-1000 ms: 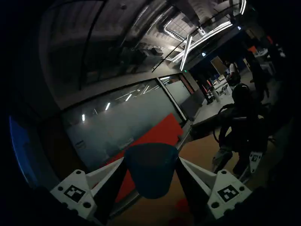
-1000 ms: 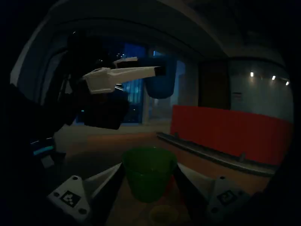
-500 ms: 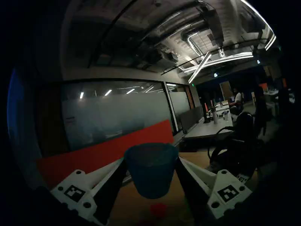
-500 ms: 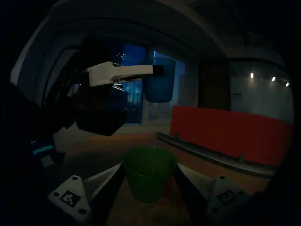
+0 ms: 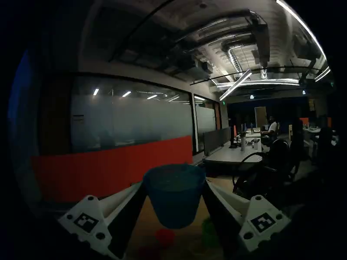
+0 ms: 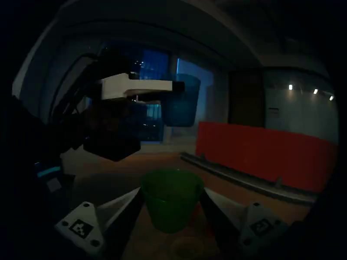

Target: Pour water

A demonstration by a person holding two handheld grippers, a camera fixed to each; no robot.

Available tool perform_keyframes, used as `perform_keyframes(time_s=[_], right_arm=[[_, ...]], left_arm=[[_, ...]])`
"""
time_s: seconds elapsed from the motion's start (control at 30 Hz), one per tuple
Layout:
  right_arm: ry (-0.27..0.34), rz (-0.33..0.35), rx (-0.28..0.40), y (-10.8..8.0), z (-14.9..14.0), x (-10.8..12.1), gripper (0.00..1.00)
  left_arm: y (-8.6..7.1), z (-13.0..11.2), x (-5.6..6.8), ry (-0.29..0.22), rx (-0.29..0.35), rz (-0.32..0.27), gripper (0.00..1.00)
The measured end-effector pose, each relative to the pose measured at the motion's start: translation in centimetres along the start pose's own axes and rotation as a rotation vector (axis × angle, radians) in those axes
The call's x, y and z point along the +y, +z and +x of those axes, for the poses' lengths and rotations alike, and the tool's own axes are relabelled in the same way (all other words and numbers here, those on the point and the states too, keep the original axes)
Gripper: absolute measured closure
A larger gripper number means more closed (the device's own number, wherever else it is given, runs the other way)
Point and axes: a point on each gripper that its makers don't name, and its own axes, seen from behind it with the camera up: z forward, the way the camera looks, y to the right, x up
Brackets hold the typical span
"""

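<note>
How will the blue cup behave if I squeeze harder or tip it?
The blue cup looks like thin, translucent plastic, so it probably flexes and might buckle under a harder squeeze. Its smooth, tapered wall could slip in the left gripper when tipped. Likely light; I cannot tell whether it holds water.

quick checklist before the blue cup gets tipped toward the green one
1. Left gripper clamps blue cup: ok, both fingers on its sides.
2. Right gripper clamps green cup: ok.
3. Both cups upright: ok.
4. Blue cup higher than green cup: ok, by the right gripper view.
5. Blue cup directly over green cup's mouth: cannot tell.
6. Water in blue cup: cannot tell, too dark.
</note>
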Motion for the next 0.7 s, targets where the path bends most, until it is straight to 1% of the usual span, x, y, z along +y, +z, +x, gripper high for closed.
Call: perform_keyframes(time_s=[0.17,0.37,0.47,0.7], right_arm=[[0.004,-0.008,-0.005,-0.3,-0.1,0.3,0.01],[0.010,-0.021,-0.017,-1.0,-0.3,1.0,0.01],[0.006,-0.028,-0.029,-1.4,-0.6,1.3,0.01],[0.011,-0.044,-0.048,-2.5,-1.1,1.8,0.01]], left_arm=[[-0.5,-1.2,-0.6,0.019,-0.023,0.020,0.14],[-1.2,-3.4,-0.9,0.024,-0.058,0.030,0.14],[-1.6,-4.6,-1.1,0.023,-0.073,0.037,0.14],[-2.4,-7.9,-1.2,-0.004,-0.114,0.041,0.14]])
